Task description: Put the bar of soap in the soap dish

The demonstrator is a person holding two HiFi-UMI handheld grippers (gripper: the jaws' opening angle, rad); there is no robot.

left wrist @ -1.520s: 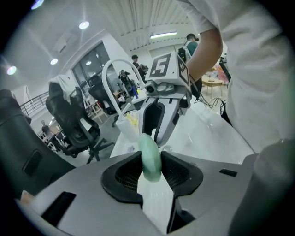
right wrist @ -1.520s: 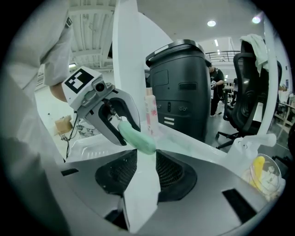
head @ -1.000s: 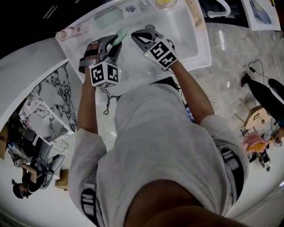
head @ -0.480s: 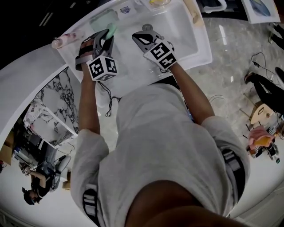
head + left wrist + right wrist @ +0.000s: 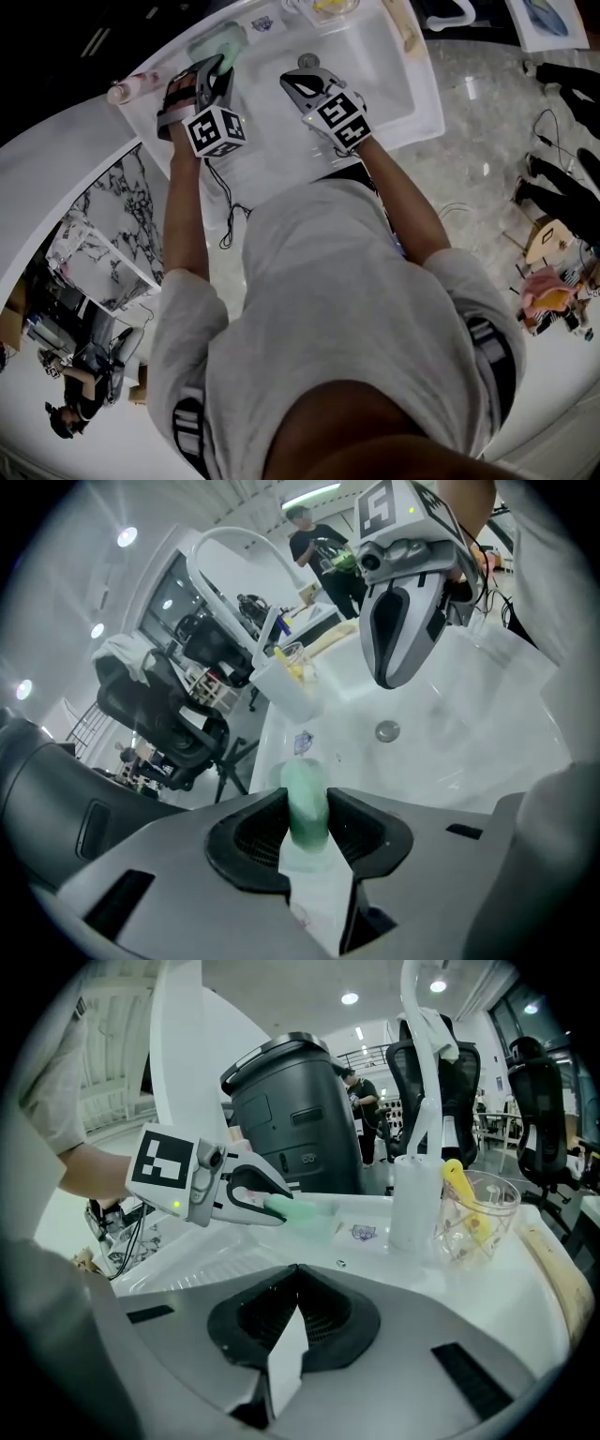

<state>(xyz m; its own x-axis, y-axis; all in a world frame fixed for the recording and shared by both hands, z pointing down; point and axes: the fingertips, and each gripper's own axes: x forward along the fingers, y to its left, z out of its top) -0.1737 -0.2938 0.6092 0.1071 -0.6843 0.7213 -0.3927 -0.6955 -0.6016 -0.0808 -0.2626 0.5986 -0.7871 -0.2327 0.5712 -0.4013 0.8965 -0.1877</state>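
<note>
While the left gripper (image 5: 217, 71) grasps the bar of soap (image 5: 305, 803) between its two pads, the relation that governs the next move is the position of the soap dish (image 5: 322, 1213) relative to the soap's free end. In the left gripper view the pads press on the two broad faces of the soap. Its long axis runs along the line of the jaws, so the pale green bar projects forward past the fingertips. In the right gripper view the bar points toward 3 o'clock, and its leading end is over or just touching the near edge of the pale green dish. Contact between the two cannot be confirmed from any view. In the head view the dish lies at 12 o'clock from the left fingertips, on the back ledge of the sink (image 5: 398, 105), just beside them. The soap is therefore held above the dish threshold and is not yet resting in it. The right gripper (image 5: 296, 1288) is clenched with nothing between its jaws. It hangs over the basin at 3 o'clock from the left gripper, well apart from the dish. The left hand is the nearer one and already carries the load. As a judgement, the coming move calls for a short advance toward 12 o'clock and a lowering of the bar before release.
</note>
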